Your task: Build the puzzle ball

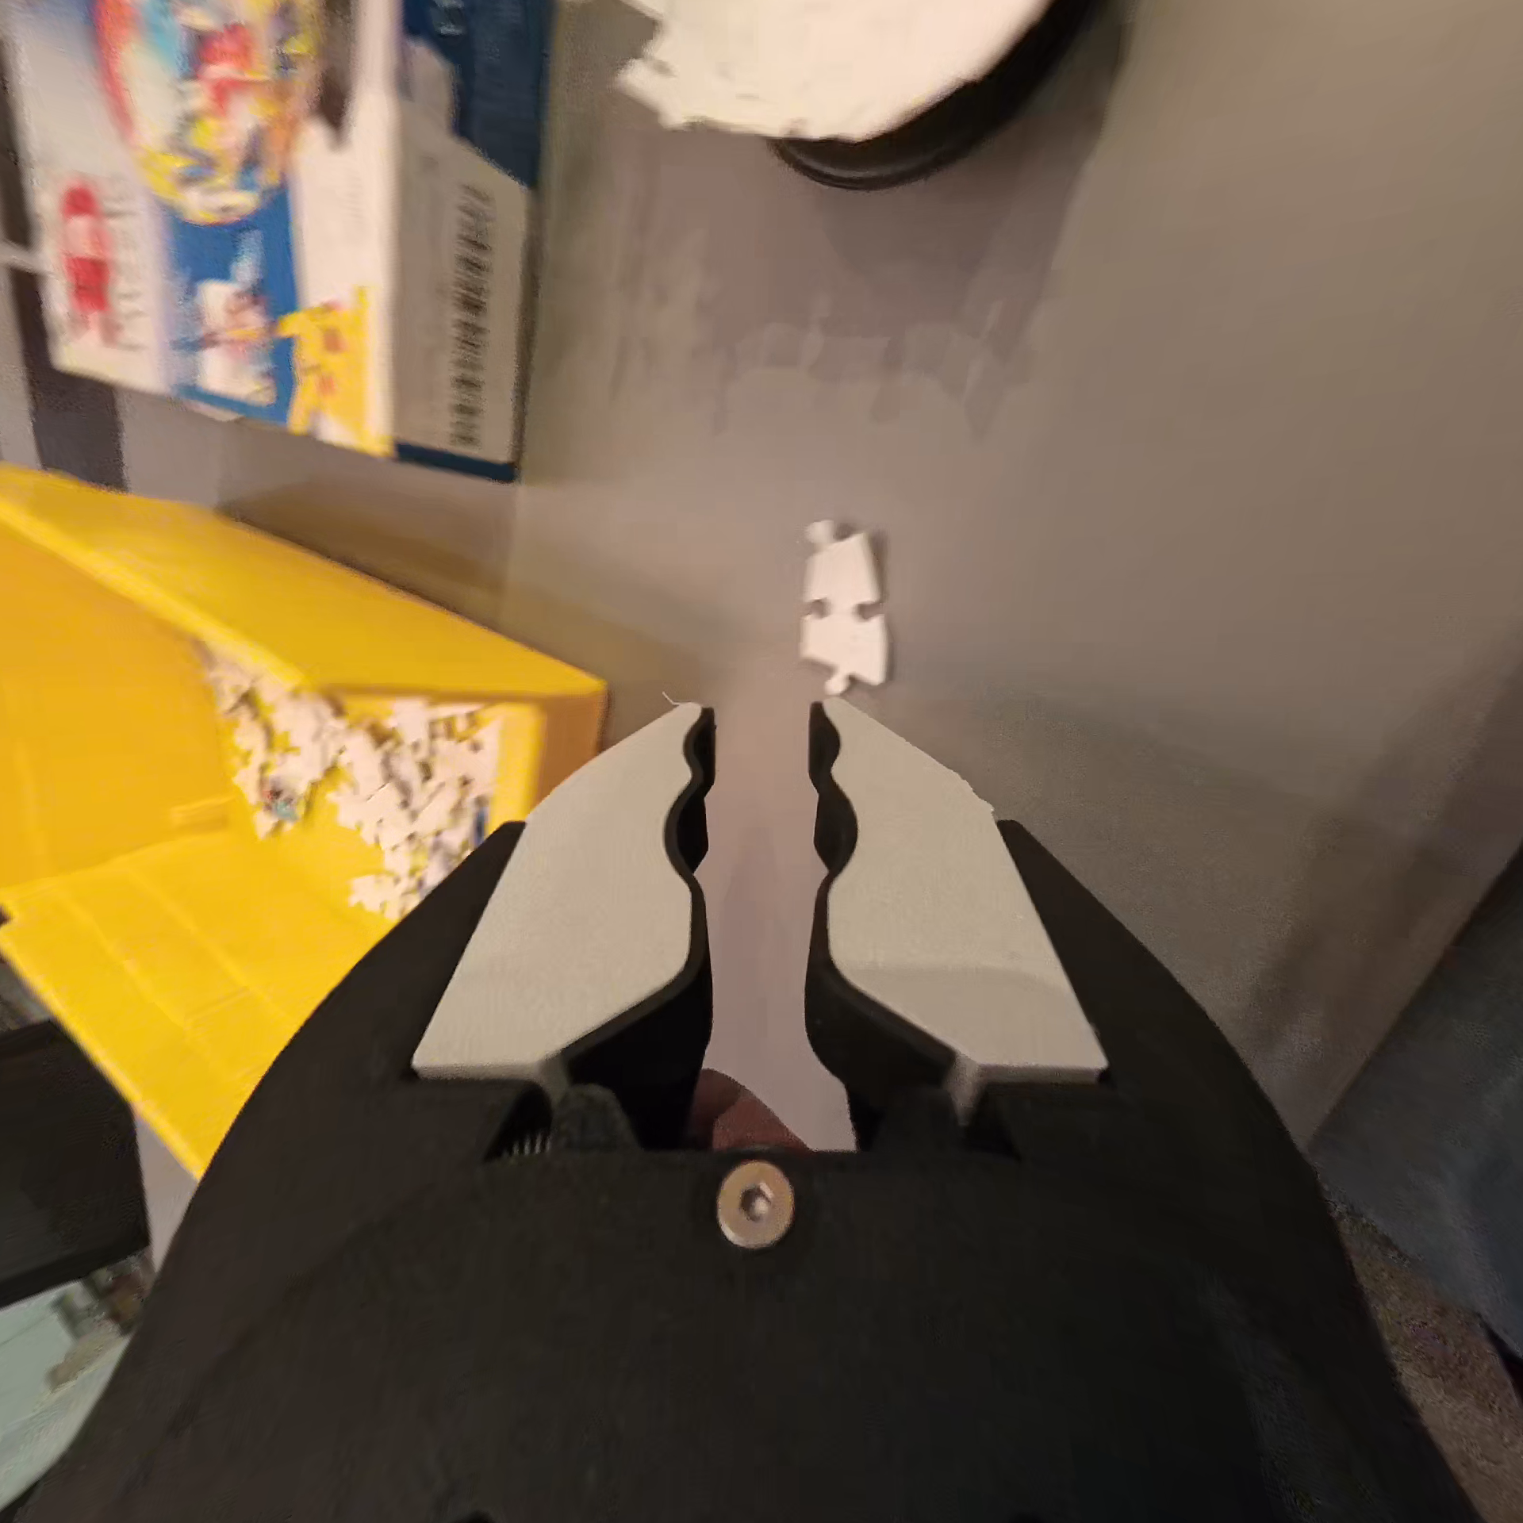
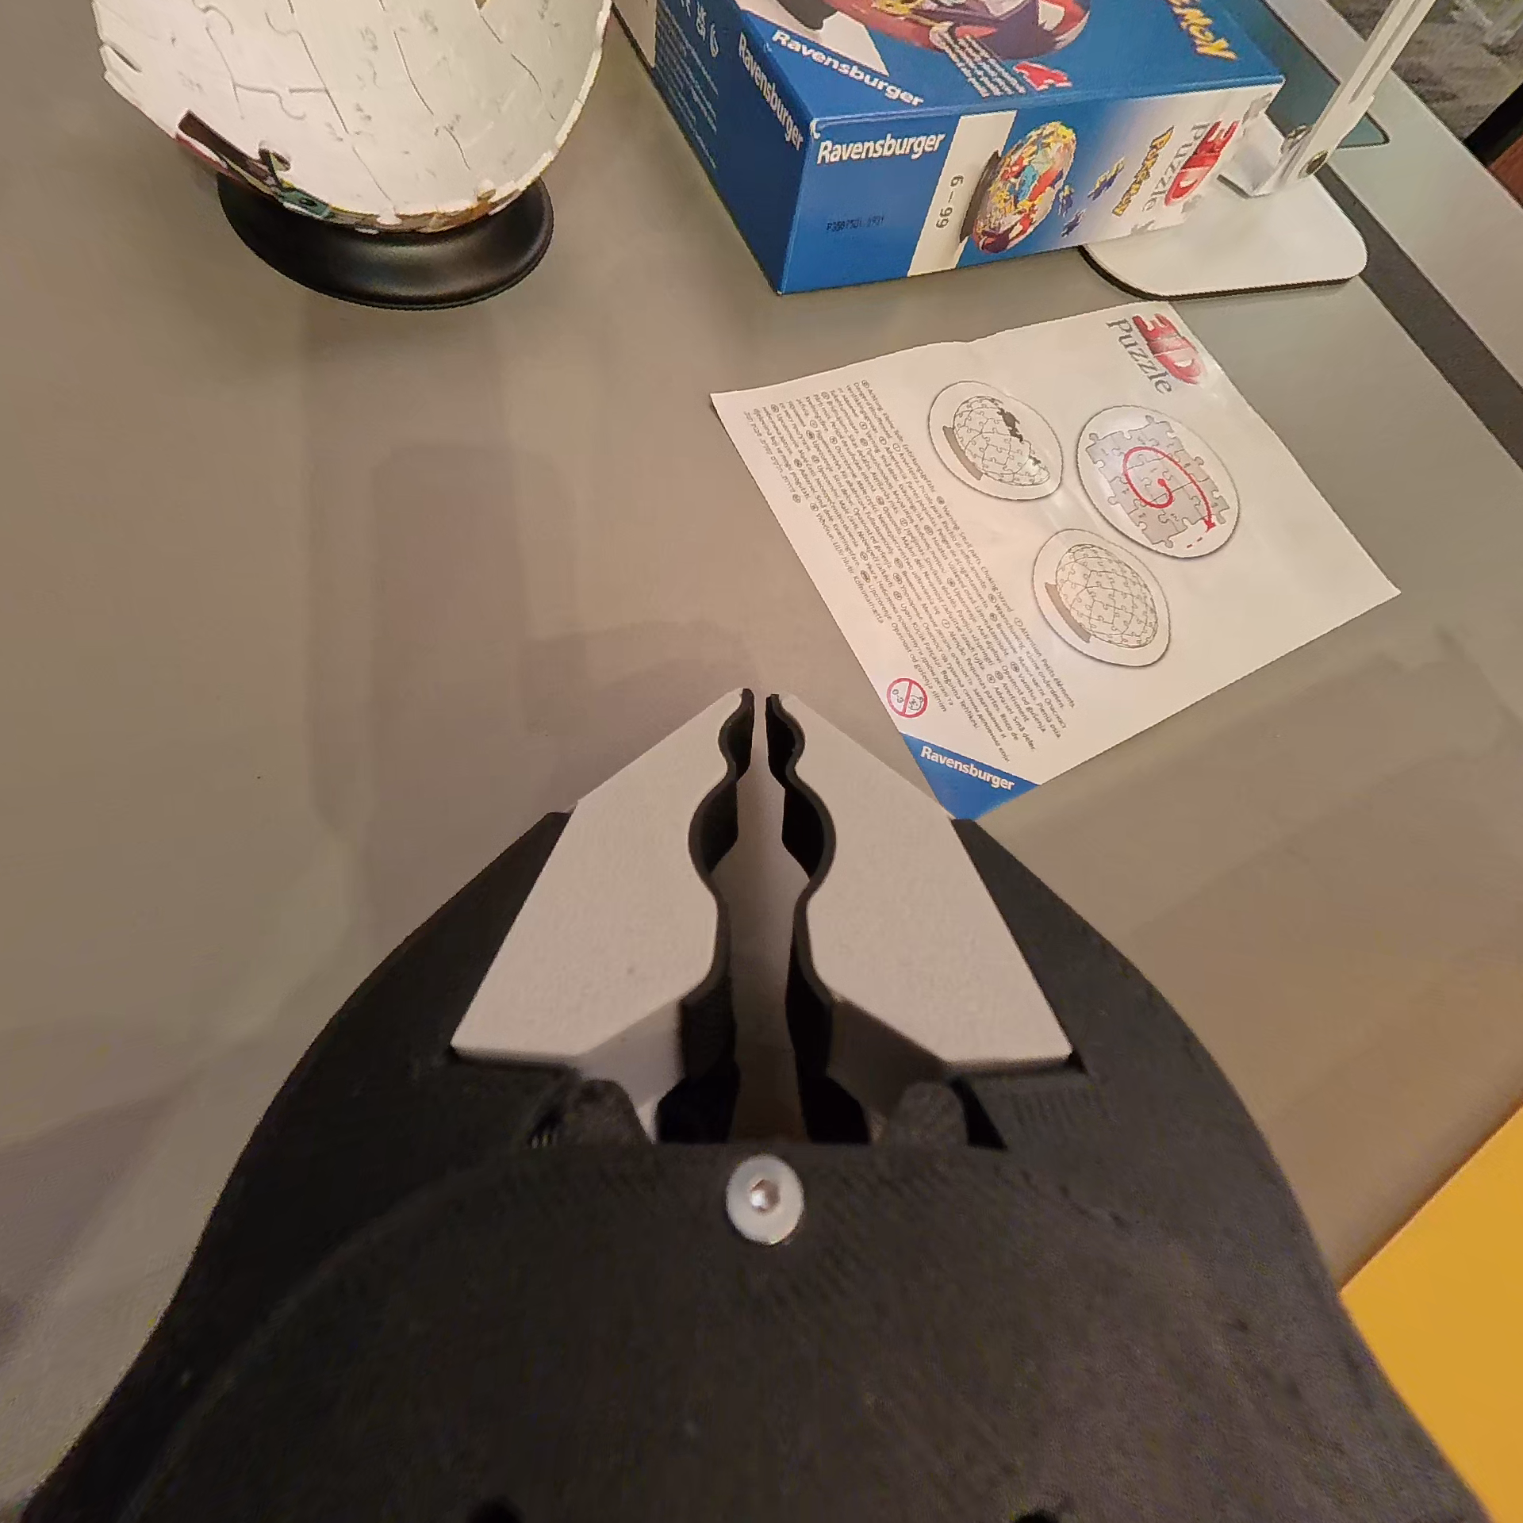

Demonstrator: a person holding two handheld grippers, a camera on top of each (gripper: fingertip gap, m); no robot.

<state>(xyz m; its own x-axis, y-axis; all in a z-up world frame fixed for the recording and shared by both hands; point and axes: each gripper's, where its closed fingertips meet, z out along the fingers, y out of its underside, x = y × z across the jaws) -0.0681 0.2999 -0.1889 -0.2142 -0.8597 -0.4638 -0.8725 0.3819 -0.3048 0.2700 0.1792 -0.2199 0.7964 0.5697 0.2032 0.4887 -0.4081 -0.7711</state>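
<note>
Left gripper (image 1: 762,715) spread, empty, just short of joined white pieces (image 1: 846,606) on table (image 1: 1154,577); lower squarely, pinch edges lightly; right gripper (image 2: 759,700) nearly closed, empty

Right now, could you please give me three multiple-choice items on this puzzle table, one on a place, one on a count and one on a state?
1. Where do the joined white puzzle pieces lie?
A. in the yellow plastic bin
B. on the grey table, just ahead of the left tongs
C. on the printed paper leaflet

2. How many round diagrams does the white paper instruction leaflet show?
A. one
B. three
C. five

3. How do the right tongs stand?
A. nearly closed and empty
B. clamped on a piece
C. wide open

Answers:
1 B: the pieces rest on the bare grey table beyond the left tongs, outside the yellow plastic bin.
2 B: three circles are printed on it.
3 A: only a thin slit parts the tips, with nothing between.
</note>
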